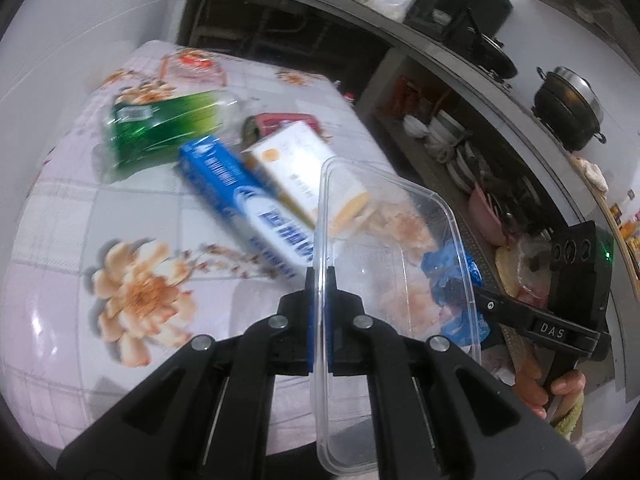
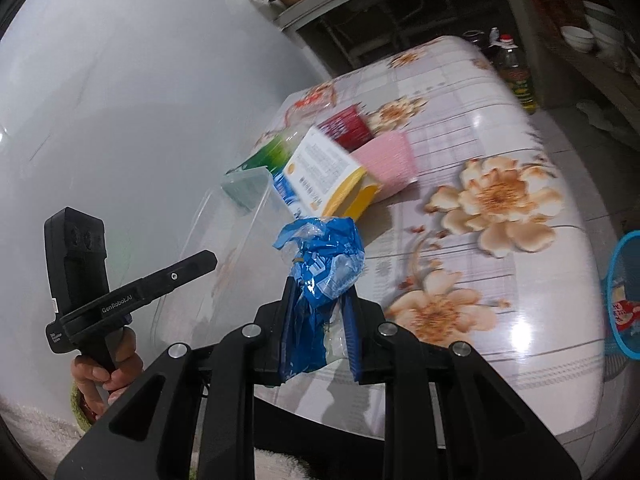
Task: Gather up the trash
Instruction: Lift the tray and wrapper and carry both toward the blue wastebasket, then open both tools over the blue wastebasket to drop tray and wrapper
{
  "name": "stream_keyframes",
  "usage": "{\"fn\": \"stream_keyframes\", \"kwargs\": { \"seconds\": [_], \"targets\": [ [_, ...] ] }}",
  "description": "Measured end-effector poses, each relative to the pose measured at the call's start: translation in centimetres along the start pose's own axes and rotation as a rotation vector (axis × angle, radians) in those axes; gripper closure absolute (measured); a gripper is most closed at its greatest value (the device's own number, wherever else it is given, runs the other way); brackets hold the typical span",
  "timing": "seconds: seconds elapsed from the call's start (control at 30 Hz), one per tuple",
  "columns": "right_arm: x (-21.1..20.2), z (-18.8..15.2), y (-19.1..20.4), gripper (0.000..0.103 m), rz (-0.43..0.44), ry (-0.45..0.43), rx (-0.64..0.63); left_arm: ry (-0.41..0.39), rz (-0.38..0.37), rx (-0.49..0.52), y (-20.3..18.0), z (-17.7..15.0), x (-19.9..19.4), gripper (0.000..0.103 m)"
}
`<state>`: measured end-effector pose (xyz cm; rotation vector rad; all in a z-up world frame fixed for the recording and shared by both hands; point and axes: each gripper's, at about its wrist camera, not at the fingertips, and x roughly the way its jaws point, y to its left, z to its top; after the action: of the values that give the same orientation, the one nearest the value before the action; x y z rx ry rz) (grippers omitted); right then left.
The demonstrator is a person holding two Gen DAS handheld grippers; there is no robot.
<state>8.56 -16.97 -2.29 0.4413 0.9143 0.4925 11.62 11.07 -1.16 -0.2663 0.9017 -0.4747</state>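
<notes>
We held a light, flimsy clear plastic container [image 1: 384,240] by its rim in the left gripper [image 1: 319,276], while the right gripper [image 2: 320,292] pinched a crinkly blue wrapper [image 2: 324,256].

A home kitchen: a long counter [image 1: 436,60] carries a lidded pot [image 1: 568,108] and a wok [image 1: 494,58], stacked bowls [image 1: 440,128] fill the open shelves beneath, and an oil bottle [image 2: 516,76] stands beyond the floral-clothed worktop [image 2: 500,240].

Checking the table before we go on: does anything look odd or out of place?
Yes. Boxes lie toppled in a heap on the table: a blue box, a white box leaning across it, a green pack beside. The blue wrapper in the right gripper is crumpled.
</notes>
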Motion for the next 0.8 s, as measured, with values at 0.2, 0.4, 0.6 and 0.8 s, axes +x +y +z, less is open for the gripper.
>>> {"fn": "stream_keyframes", "kwargs": {
  "seconds": [0.2,0.4,0.6,0.8],
  "targets": [
    [-3.4,0.2,-3.0,0.081,-0.035,-0.077,0.059,-0.001,-0.054,0.083,-4.6,1.8,1.9,0.101],
    [-7.2,-0.7,-7.4,0.081,-0.098,-0.171,0.146,0.034,-0.111,0.166,-9.8,3.4,5.1,0.101],
    [-12.6,-2.7,-14.1,0.081,-0.254,-0.288,0.29,0.084,-0.174,0.289,-17.3,5.4,9.6,0.101],
    [-17.1,-6.7,-22.3,0.081,-0.47,-0.382,0.497,0.246,-0.236,0.391,-25.9,6.3,17.3,0.101]
  ]
}}
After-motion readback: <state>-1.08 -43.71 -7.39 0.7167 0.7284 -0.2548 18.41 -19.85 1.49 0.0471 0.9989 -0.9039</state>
